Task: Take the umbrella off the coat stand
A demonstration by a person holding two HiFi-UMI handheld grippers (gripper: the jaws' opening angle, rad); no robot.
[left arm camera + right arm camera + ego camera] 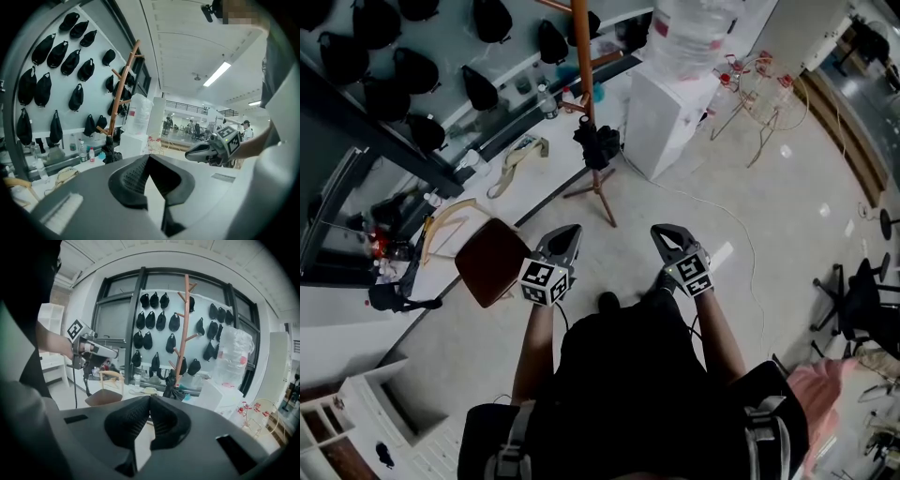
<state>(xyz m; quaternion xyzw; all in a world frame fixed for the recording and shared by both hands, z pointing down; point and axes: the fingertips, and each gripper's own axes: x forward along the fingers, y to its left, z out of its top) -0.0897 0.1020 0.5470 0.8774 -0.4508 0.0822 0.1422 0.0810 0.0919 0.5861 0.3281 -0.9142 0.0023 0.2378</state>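
Umbrella [174,389]: black, folded, hangs low on coat stand [185,319], touching pole. Long axis near upright, running along pole; fabric bunches at lower end. Which end carries handle: cannot tell. Stand on floor, chair [492,261] near it. Left gripper [570,230] and right gripper [663,231] side by side, well apart from stand, pointing toward it. Both jaw pairs pressed together, nothing between.
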